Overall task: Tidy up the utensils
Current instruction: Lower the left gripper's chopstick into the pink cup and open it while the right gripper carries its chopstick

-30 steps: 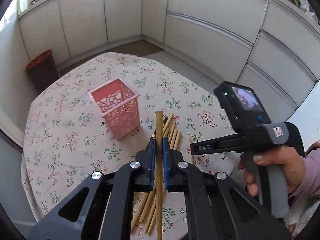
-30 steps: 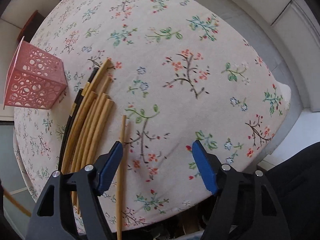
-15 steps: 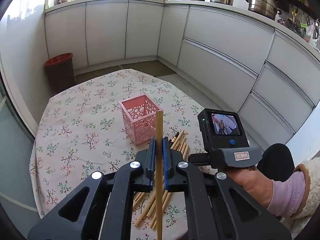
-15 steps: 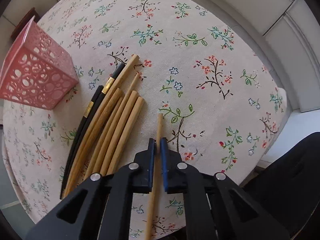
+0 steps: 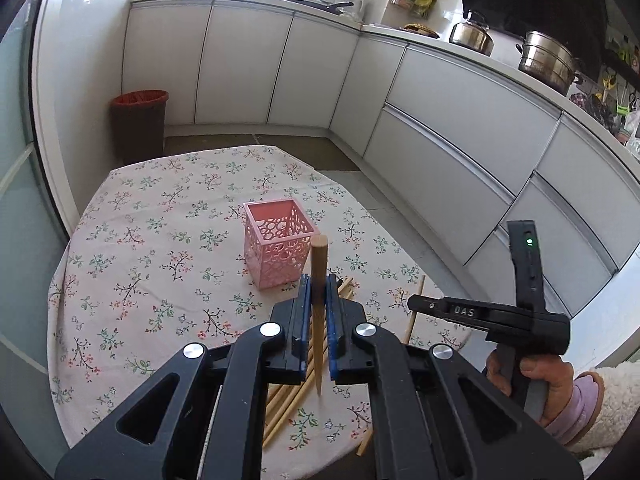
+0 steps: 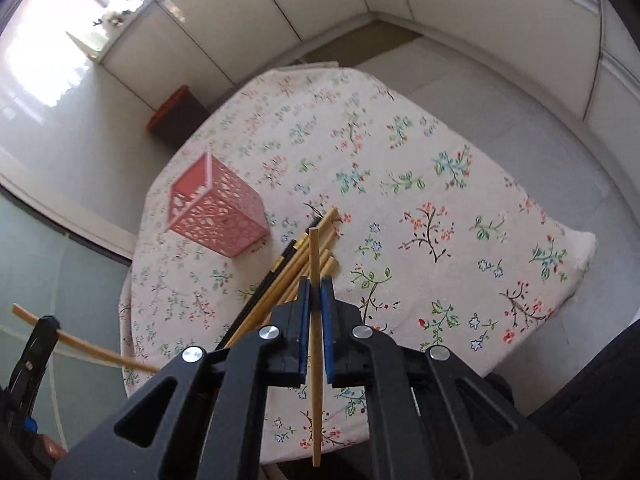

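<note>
1. Meanwhile, in the left wrist view, our left gripper (image 5: 318, 292) is clamped on a wooden chopstick (image 5: 319, 280), held above the floral tablecloth (image 5: 140, 248) with its blunt end pointing up and forward. The pink basket (image 5: 278, 249) stands upright just beyond it; what we can see of its interior looks empty, though the bottom is hidden. More chopsticks (image 5: 288, 396) lie on the cloth under the gripper. To our right, the right gripper body (image 5: 492, 316) is gripped in a hand (image 5: 532, 376), with a chopstick (image 5: 414, 304) slanting past it.

2. Next, in the right wrist view, our right gripper (image 6: 316, 300) is closed tight on a second wooden chopstick (image 6: 315, 280), lifted off the table. Below it the pile of wooden chopsticks (image 6: 316, 256) rests beside a black pair (image 6: 276, 272), near the basket (image 6: 216, 212) but not touching it. At the far left edge, the left gripper (image 6: 40, 332) shows with its chopstick (image 6: 100, 352) sticking out sideways.

3. Overall, we judge the job barely begun: two chopsticks are in hand, none visibly in the basket, and the whole pile is left to move.
</note>
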`<state>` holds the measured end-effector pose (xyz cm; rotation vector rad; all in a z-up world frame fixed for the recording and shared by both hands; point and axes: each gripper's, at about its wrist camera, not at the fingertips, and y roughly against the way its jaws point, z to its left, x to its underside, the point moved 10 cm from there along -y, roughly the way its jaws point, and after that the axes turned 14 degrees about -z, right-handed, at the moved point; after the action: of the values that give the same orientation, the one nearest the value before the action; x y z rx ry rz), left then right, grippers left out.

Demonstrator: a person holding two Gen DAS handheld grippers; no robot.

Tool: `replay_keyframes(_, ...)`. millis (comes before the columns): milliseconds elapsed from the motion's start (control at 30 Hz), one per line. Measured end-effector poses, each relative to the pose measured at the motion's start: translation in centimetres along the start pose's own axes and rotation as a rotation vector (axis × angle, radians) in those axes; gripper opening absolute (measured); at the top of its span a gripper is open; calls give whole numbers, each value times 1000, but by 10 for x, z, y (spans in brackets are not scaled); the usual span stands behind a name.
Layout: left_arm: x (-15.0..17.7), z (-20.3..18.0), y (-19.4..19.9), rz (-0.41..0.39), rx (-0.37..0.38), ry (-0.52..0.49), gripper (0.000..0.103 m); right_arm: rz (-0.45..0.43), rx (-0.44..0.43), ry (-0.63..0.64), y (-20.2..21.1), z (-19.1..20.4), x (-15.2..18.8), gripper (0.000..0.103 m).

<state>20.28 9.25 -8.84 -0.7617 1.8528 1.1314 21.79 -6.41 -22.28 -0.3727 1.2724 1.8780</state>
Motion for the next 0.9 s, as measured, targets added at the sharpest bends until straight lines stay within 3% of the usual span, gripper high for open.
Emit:
replay_keyframes(167, -7, -14, 11, -17, -16, 9, 6, -100, -63, 110, 42, 26, -23, 6)
replay_keyframes(500, -30, -30, 28, -35, -58, -29, 6, -253, -167, 171, 113, 62, -74, 6)
replay_keyframes(667, -57, -33, 30, -70, -82, -58, 6, -342, -219, 188, 137, 89, -118, 6)
replay_keyframes(900, -113, -28, 16, -144, -114, -77, 6, -447, -253, 200, 140, 124, -178, 6)
